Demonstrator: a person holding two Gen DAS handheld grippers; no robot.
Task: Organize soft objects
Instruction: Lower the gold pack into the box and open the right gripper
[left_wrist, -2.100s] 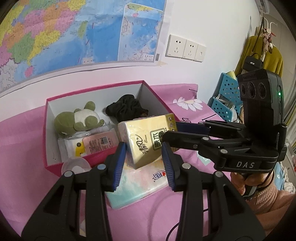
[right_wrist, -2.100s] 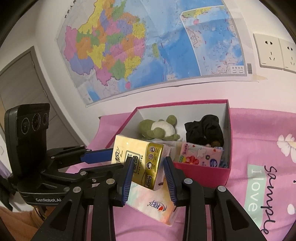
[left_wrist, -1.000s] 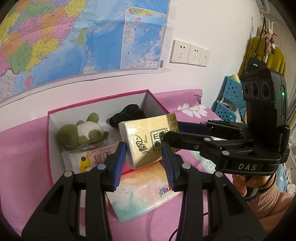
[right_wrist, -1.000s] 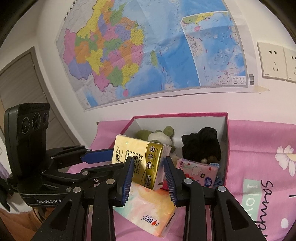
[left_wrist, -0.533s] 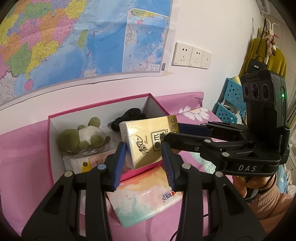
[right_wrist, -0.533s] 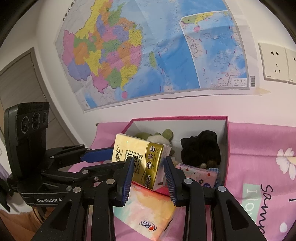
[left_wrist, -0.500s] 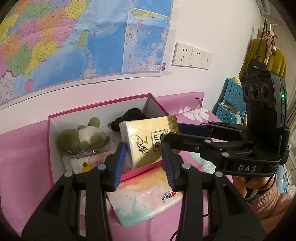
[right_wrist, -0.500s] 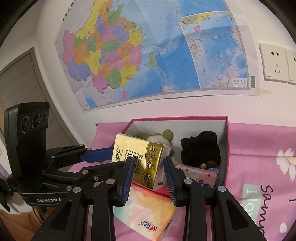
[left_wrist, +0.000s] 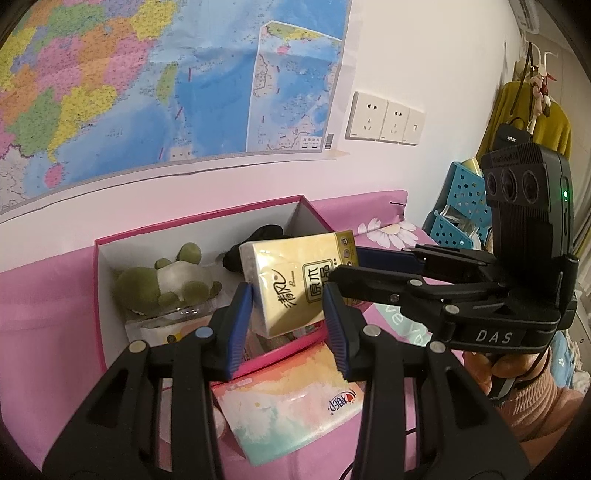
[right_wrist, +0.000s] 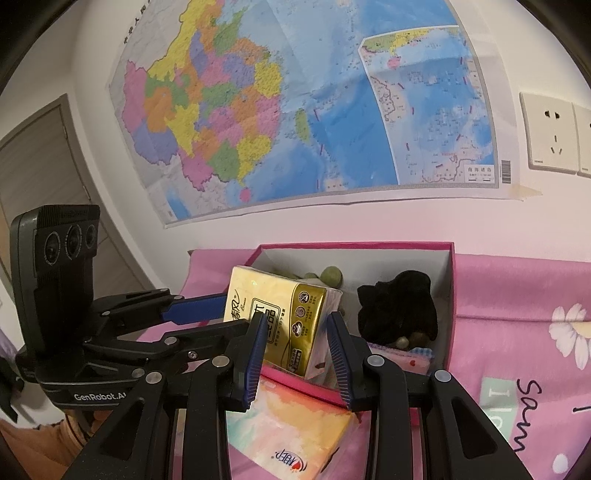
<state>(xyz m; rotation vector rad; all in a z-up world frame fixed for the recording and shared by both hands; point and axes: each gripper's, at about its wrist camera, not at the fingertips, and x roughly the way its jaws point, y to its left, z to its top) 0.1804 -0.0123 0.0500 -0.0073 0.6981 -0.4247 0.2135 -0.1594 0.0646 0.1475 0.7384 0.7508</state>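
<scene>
Two grippers clamp one yellow tissue pack (left_wrist: 295, 280) from opposite ends and hold it in the air. Seen from the left wrist, the left gripper (left_wrist: 288, 314) pinches the pack's near end between blue pads, while the right gripper (left_wrist: 343, 266) reaches in from the right and grips the far end. Seen from the right wrist, the right gripper (right_wrist: 295, 332) presses its pads on the gold-printed end, and the left gripper (right_wrist: 221, 314) comes in from the left. So both sets of jaws are closed on the pack, whose long axis runs between them, roughly level. It hangs over the near wall of a pink box (left_wrist: 99, 295), so the box floor lies ahead and below; neither hand looks clearly nearer. Only the left view shows the green plush (left_wrist: 162, 284) plainly; the right view shows just its tips, but gives a clearer look at the black cloth (right_wrist: 399, 310) and a flowered pouch (right_wrist: 402, 358). A pastel tissue pack (left_wrist: 288, 406) lies on the pink cloth (right_wrist: 517, 302) outside the box, below the jaws.
</scene>
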